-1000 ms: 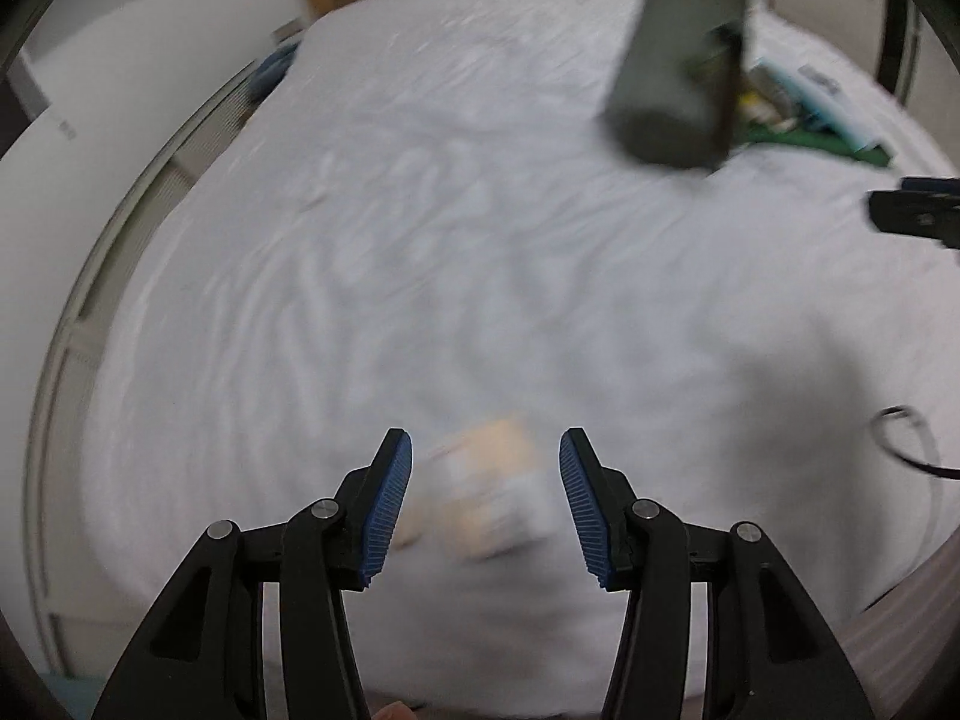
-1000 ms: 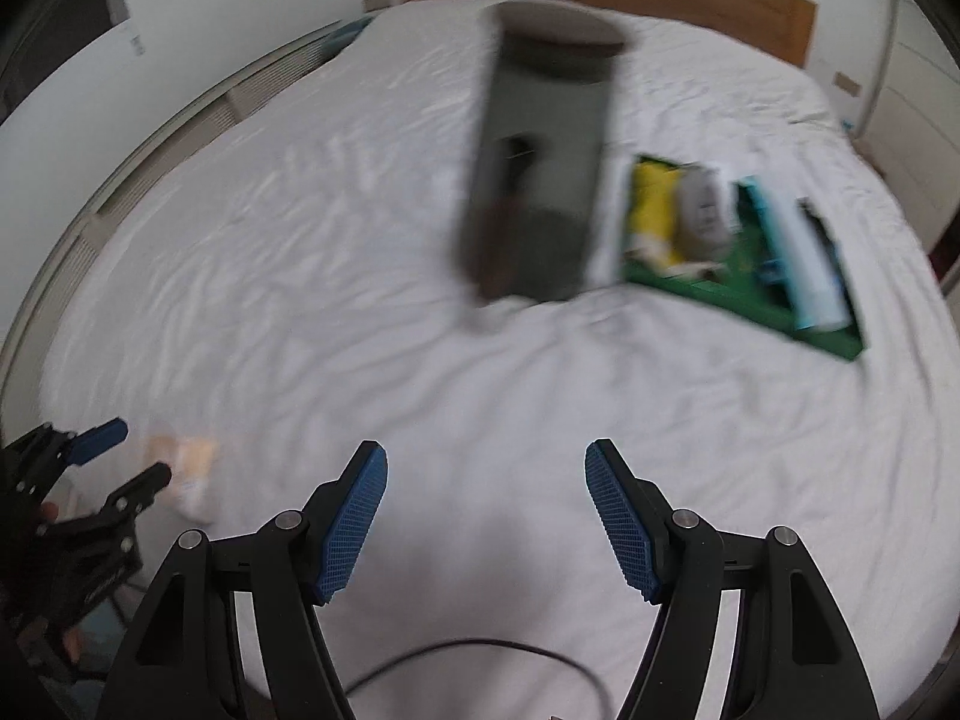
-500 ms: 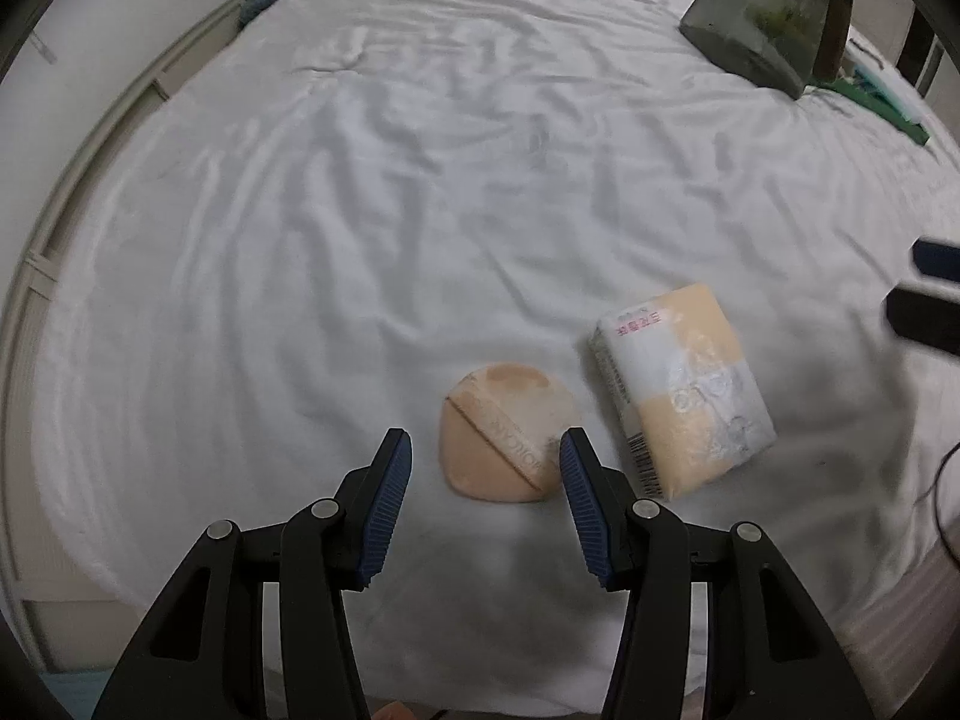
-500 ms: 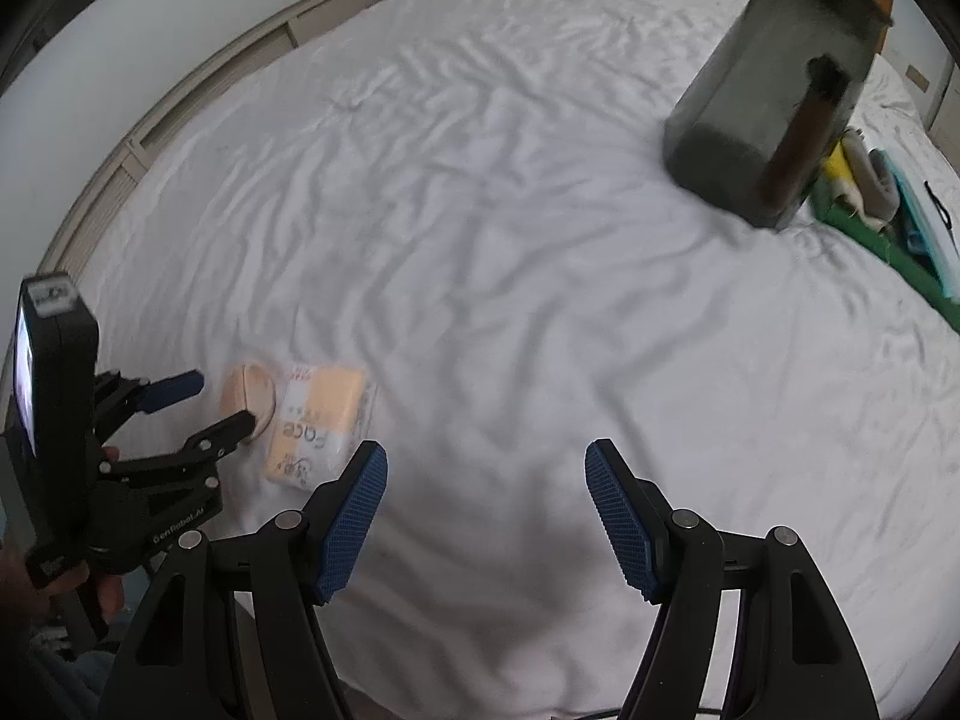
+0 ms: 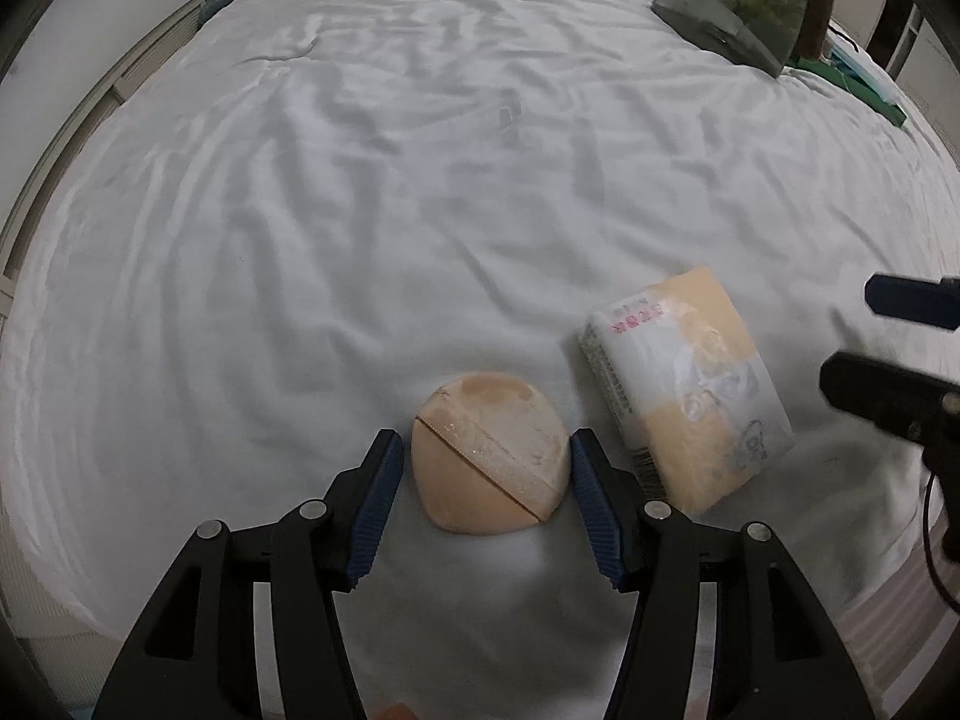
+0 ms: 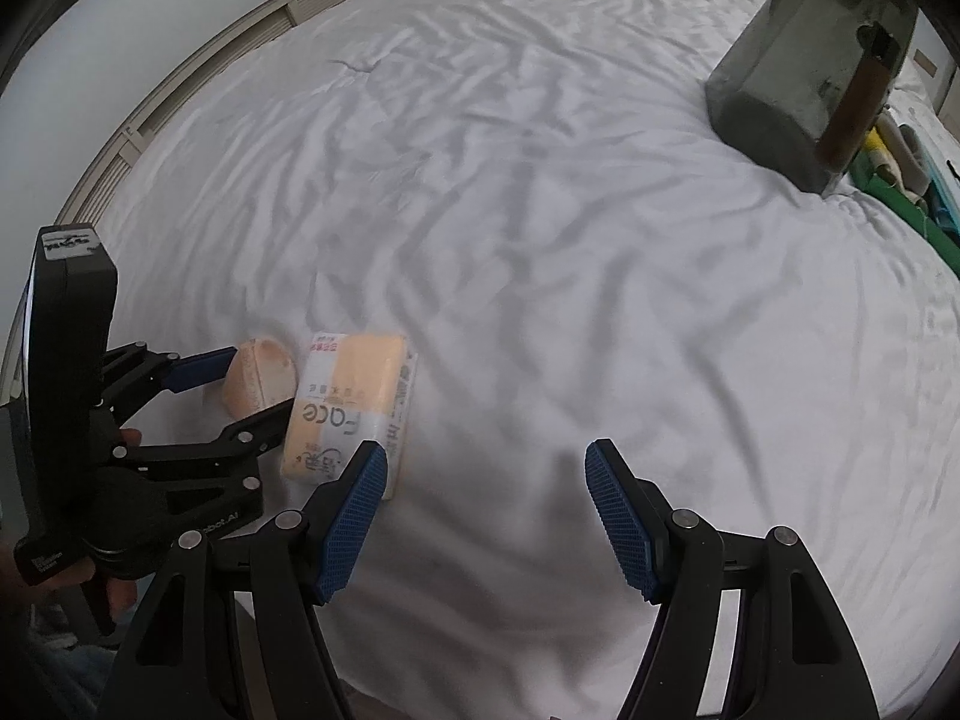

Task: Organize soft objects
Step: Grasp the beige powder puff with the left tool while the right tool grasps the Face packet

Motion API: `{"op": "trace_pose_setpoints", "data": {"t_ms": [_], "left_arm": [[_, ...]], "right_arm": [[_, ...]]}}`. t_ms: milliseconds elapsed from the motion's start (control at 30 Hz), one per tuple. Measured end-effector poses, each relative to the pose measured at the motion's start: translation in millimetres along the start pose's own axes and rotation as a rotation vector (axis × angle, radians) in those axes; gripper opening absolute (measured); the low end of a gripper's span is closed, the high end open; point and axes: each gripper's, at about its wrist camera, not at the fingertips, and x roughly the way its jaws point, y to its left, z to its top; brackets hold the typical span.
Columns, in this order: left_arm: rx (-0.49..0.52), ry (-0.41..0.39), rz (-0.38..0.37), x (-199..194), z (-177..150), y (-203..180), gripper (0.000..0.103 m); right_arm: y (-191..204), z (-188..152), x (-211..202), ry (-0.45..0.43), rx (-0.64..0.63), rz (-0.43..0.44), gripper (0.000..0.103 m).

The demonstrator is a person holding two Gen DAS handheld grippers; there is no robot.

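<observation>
My left gripper hung low over the near edge of the white bed, its jaws opening, with the peach powder puff lying between the blue pads and neither pad yet pressing on it. My right gripper stood spread over bare sheet, holding nothing, its left pad just beside the tissue pack. That pack lay flat next to the puff, the two near each other but apart. I judged the puff feather-light and spongy, likely to squash and fold under a hard squeeze, so a gentle pinch across its rounded sides, clear of the ribbon band that crossed its face, looked the soundest hold. The tissue pack, in slick film, seemed light and yielding too, and I judged it best taken across its narrow width, where the wrapper might otherwise slide. Well beyond, toward the far side of the bed, a dark translucent bin rested tilted on the sheet, with a green tray of small items just behind it.
</observation>
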Motion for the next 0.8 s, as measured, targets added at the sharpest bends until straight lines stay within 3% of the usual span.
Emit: {"op": "trace_pose_setpoints", "data": {"t_ms": [333,733,767,800], "left_arm": [[0.031,-0.018,0.013,-1.7,-9.6,22.8,0.047],[0.047,-0.04,0.014,2.6,-8.2,44.5,0.044],[0.047,-0.04,0.01,4.6,-5.8,46.6,0.041],[0.048,-0.041,0.003,4.2,-5.8,46.8,0.031]], "right_arm": [[30.6,8.5,26.5,-0.001,0.014,0.07,0.069],[51.1,16.2,68.4,0.055,0.019,0.056,0.069],[51.0,15.2,69.4,0.059,0.021,0.054,0.064],[51.4,15.7,71.8,0.062,0.02,0.061,0.048]]}}
